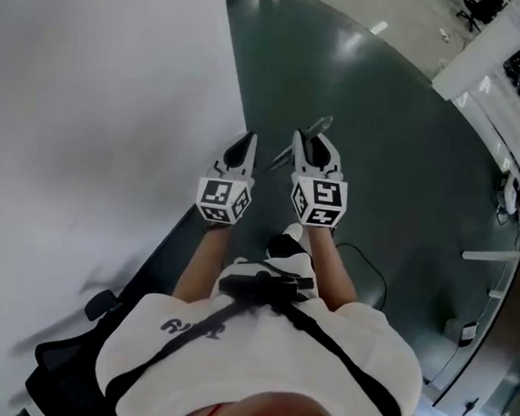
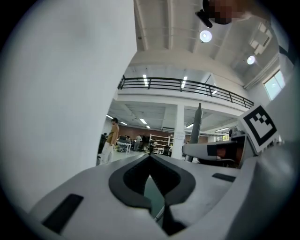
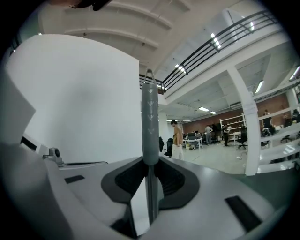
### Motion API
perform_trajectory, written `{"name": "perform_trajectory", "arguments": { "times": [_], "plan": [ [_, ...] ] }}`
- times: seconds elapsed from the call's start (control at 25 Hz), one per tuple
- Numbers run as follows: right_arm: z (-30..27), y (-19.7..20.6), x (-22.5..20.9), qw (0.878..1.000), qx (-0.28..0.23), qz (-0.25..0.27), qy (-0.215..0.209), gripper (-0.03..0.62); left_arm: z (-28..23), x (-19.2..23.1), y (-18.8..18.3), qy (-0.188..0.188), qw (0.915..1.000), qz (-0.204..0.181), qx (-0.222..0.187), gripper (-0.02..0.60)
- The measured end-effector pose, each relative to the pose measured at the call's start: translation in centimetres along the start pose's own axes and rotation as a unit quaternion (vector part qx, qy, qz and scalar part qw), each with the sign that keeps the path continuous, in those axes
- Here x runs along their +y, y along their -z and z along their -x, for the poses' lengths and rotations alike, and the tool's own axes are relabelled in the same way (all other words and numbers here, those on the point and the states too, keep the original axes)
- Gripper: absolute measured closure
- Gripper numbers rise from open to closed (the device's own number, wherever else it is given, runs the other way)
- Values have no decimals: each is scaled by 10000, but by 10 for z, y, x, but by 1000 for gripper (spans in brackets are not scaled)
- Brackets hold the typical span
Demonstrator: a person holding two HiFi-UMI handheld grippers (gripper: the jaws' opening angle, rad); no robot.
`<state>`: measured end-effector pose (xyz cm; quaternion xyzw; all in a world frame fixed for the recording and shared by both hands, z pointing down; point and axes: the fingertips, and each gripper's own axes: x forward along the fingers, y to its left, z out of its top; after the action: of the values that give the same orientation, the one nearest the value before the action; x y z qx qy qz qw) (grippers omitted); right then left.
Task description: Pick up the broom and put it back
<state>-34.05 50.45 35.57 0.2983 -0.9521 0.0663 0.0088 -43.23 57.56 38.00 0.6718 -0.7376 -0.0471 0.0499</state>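
The broom handle [image 3: 150,122] is a slim, round, gray pole with a matte plastic surface, small arrow marks pressed into it and a loop at the top end. It stands upright between the jaws of the right gripper [image 3: 150,161], which is closed on it, the dark pads pressing on the pole from both sides. Only the handle shows; the brush end is not in any view. In the head view the handle [image 1: 316,124] appears as a thin pale line that passes through the right gripper [image 1: 312,143], above the floor. In the left gripper view the same pole [image 2: 197,124] rises just beside on the right. The left gripper [image 2: 150,159] is closed, its two tips meet in a point and I see nothing between the pads; in the head view it [image 1: 248,142] is held just beside the right one, both pointing forward. Each gripper has a smooth light gray shell, black curved pads and a cube with black and white square markers [image 1: 318,202]. The floor [image 1: 384,150] is dark green and glossy, with reflections of lamps. To the left stands a plain white wall [image 1: 97,95], smooth and matte. Farther away there is a black metal railing [image 2: 187,86] on an upper level, a white square column [image 2: 178,126], and a person [image 3: 177,136] standing near some desks.
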Motion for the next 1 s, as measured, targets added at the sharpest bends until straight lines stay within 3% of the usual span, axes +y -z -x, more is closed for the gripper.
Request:
{"name": "perform_trajectory", "arguments": {
  "times": [0.24,0.48,0.68,1.0],
  "plan": [
    [22,-23,-109,9955,-197,260,885,497,-108,-87,-9,901,9959,-17,-47,569],
    [38,-62,-250,9818,-298,334,1847,497,-227,-188,-18,1776,9841,-42,42,569],
    [65,-46,-307,9672,-386,373,2482,497,-252,-243,21,2395,9707,-29,189,569],
    [107,-55,-423,9394,-336,197,3406,497,-322,-340,20,3200,9469,-92,308,569]
  ]
}}
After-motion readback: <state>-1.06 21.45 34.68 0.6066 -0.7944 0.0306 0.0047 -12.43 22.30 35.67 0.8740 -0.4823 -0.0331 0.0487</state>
